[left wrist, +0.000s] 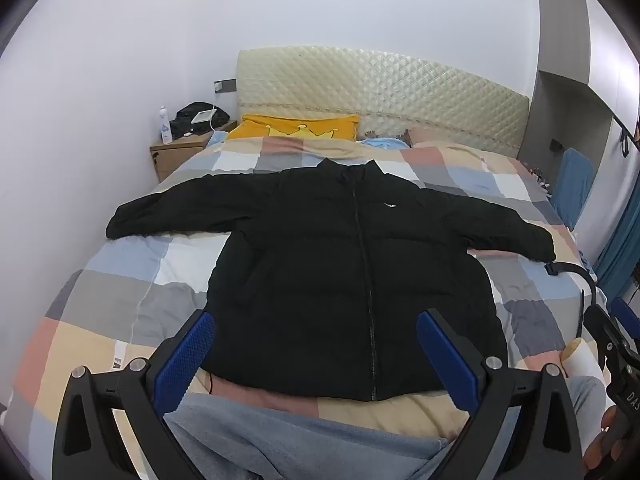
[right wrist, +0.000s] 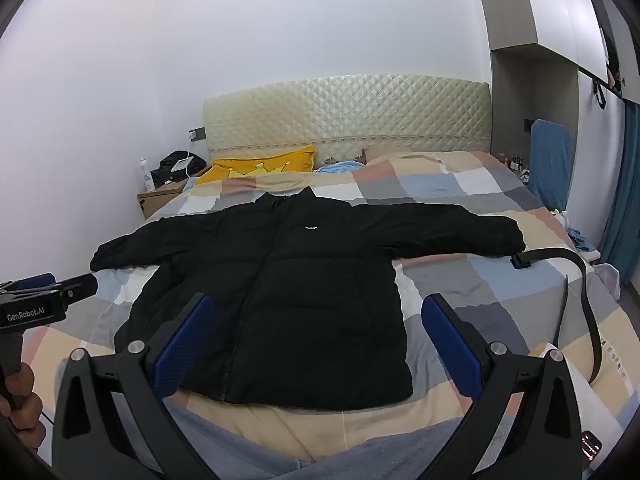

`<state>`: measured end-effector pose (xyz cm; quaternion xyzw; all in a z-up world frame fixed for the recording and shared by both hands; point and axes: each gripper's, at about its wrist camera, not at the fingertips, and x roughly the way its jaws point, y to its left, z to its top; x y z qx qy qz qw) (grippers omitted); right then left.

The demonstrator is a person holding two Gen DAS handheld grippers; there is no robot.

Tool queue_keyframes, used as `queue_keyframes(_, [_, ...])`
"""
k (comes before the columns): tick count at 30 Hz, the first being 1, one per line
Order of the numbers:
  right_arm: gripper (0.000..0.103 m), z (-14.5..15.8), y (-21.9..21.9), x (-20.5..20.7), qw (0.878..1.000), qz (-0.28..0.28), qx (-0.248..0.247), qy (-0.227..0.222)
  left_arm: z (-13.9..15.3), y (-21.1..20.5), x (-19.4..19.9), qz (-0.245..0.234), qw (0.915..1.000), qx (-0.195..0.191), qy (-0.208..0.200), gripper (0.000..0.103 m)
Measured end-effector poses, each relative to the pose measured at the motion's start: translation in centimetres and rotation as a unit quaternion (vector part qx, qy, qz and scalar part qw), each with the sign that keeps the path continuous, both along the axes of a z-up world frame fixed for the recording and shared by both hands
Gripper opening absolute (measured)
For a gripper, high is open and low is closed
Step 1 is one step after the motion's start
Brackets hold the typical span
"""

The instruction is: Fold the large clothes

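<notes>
A black puffer jacket lies flat, front up and zipped, on the checked bed cover, with both sleeves spread out to the sides; it also shows in the right wrist view. My left gripper is open and empty, held above the jacket's hem. My right gripper is open and empty, held above the hem toward the jacket's right side. The left gripper's body shows at the left edge of the right wrist view. The right gripper's body shows at the right edge of the left wrist view.
The bed has a checked cover, a yellow pillow and a padded headboard. A black belt lies by the right sleeve cuff. A nightstand with a bottle stands at the back left. Grey cloth lies at the near edge.
</notes>
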<state>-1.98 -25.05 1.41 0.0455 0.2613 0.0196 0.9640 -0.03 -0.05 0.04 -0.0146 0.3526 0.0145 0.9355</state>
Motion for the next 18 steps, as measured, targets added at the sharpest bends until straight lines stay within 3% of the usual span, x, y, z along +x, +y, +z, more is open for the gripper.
queue_keyframes(18, [0.103, -0.25, -0.54, 0.11, 1.000, -0.001, 0.001, 0.002, 0.25, -0.31, -0.02, -0.005, 0.9999, -0.010, 0.000, 0.102])
